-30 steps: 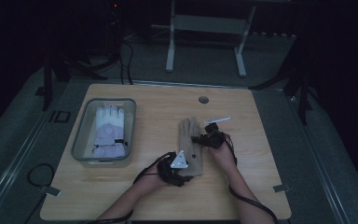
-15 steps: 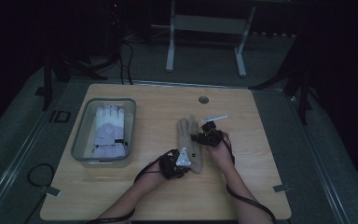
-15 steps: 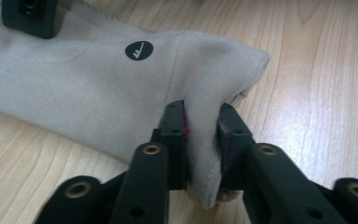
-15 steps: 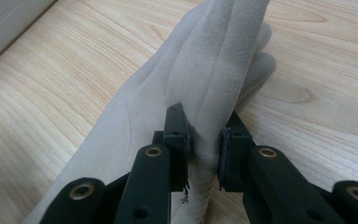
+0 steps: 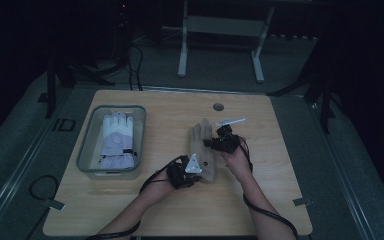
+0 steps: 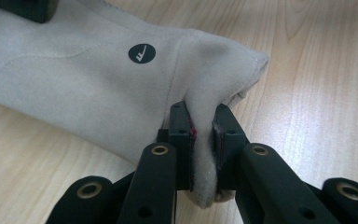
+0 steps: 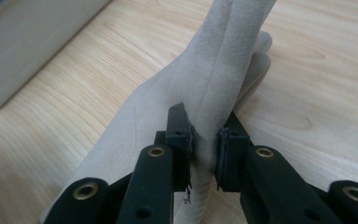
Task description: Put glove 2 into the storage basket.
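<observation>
A beige suede glove (image 5: 202,145) lies flat in the middle of the wooden table (image 5: 280,200), fingers pointing away from the person. My left gripper (image 5: 192,169) is at the cuff end; in the left gripper view it (image 6: 203,116) has just closed and pinches a raised fold of the glove (image 6: 98,84) near a round black logo (image 6: 141,53). My right gripper (image 5: 220,144) is at the glove's right side. In the right gripper view its jaws (image 7: 205,126) have just been closing and squeeze a ridge of the glove (image 7: 223,60) below the fingers.
A clear plastic tray (image 5: 82,150) at the left of the table holds a white glove (image 5: 116,139); its wall (image 7: 28,46) also lies beyond the beige glove. A round cable hole (image 5: 218,106) sits near the far edge. A metal frame (image 5: 220,30) stands behind the table.
The left gripper has shut on the glove's cuff. Both hands have risen slightly, pulling the pinched fabric up off the table.
</observation>
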